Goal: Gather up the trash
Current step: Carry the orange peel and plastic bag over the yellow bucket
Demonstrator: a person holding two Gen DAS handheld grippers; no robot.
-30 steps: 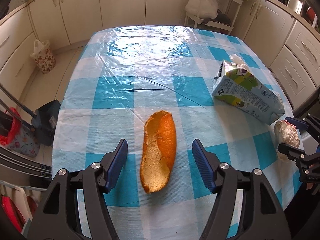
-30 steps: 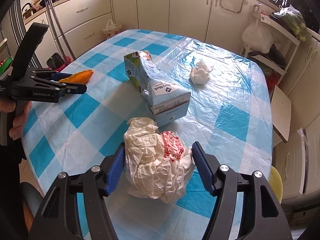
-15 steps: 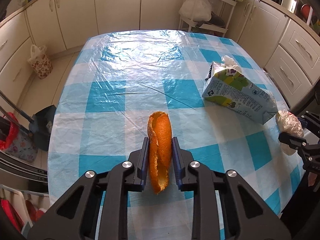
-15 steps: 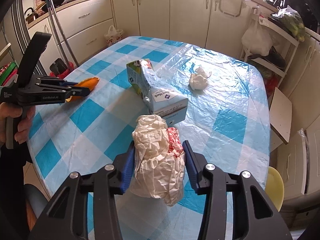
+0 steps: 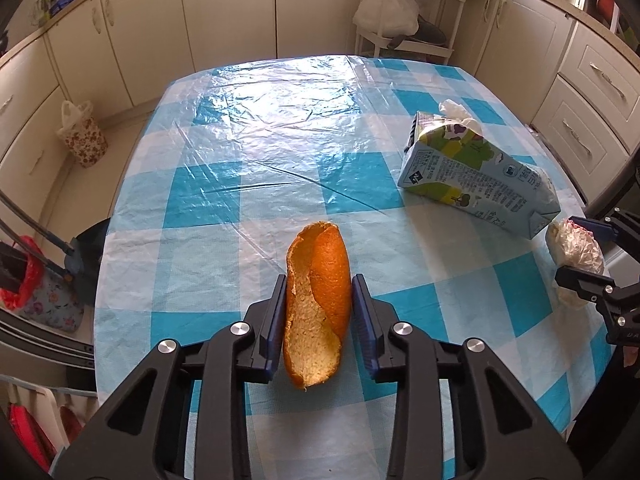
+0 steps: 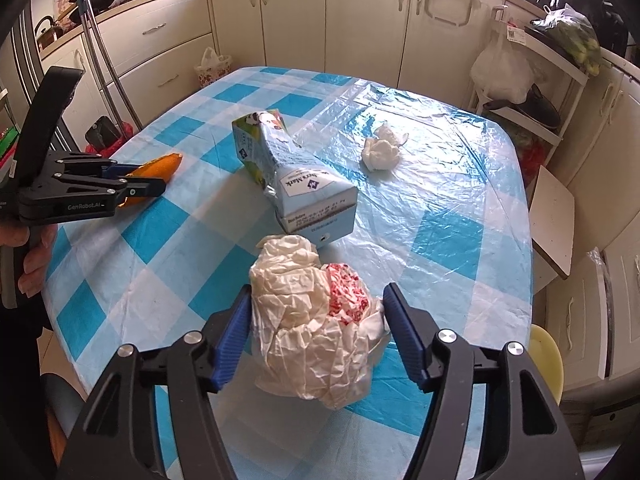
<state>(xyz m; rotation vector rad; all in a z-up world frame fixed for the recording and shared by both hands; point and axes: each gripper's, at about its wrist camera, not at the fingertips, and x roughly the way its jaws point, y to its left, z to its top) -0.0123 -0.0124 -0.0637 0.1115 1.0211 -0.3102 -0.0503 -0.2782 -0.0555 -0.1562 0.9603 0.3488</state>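
Note:
A long orange peel [image 5: 312,340] stands on edge between the blue pads of my left gripper [image 5: 318,284], just over the checked tablecloth [image 5: 280,120]. Both pads touch it while the jaws are opening a little. From the right wrist view, the left gripper [image 6: 152,184] holds the peel [image 6: 164,164] slightly off the cloth. My right gripper [image 6: 318,292] has a crumpled white wrapper with red print [image 6: 304,320] between its pads near the table's edge. Its jaws are opening too, and both pads still touch the wad.
A flattened milk carton [image 6: 296,168] lies mid-table, with a balled white tissue [image 6: 380,148] beyond it. Cabinets ring the room. A floral bag [image 5: 82,136] and a dustpan [image 5: 80,256] are on the floor at the left. A rack with bags [image 5: 400,12] stands behind the table.
Both grippers closed from wide open onto their items, then eased out slightly. The peel went from lying flat to standing on edge. The wrapper was squeezed and has spread out again.

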